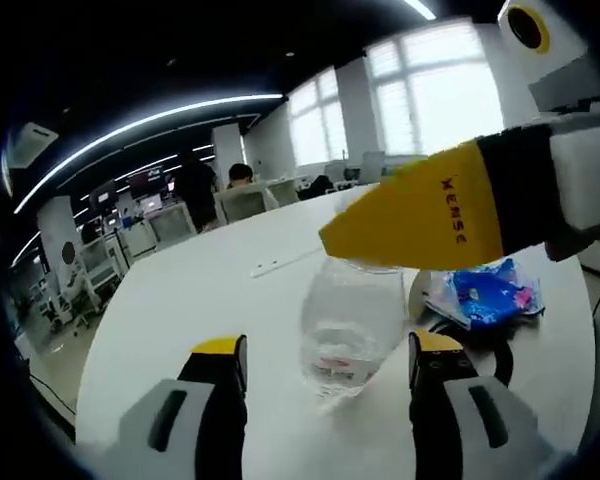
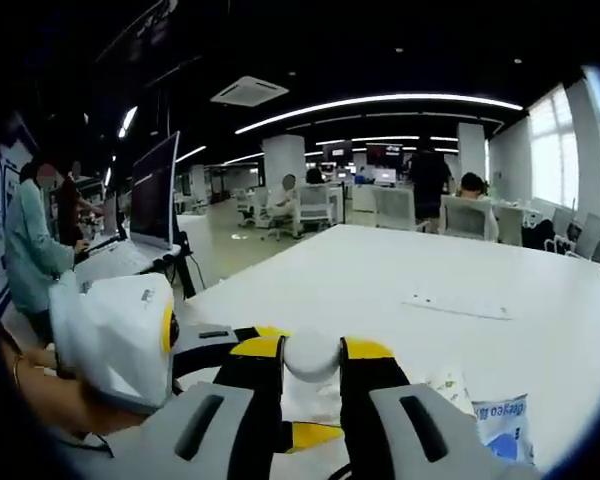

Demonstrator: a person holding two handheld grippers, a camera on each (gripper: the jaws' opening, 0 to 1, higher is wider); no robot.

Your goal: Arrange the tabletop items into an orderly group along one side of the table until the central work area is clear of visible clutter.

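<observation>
In the left gripper view, the left gripper (image 1: 328, 370) points out over the big white desk (image 1: 190, 290). Its two jaws are wide apart, with nothing pinched between them. A clear plastic bottle (image 1: 352, 325) stands on the desk just past the jaw tips, right in line with the gap. I cannot tell if the jaws touch it. The right gripper (image 1: 332, 238) comes in from the right side, up high. Its yellow tip sits at the top of the bottle. Past the bottle, to the right, a blue snack bag (image 1: 488, 293) lies on the desk, with a dark cable (image 1: 480, 340) beside it. A flat white strip (image 1: 280, 263) lies farther out on the desk.

In the right gripper view, the right gripper (image 2: 311, 358) has its jaws squeezed on a white round cap (image 2: 311, 356), the bottle's top. The left gripper (image 2: 242, 344) comes in from the left, low down, with its white body close to the camera. The blue snack bag (image 2: 502, 425) shows at the lower right, on the desk (image 2: 380, 270). The flat white strip (image 2: 457, 306) lies farther off. A person (image 2: 32, 255) stands at another desk on the left, near a dark monitor (image 2: 154, 192).
</observation>
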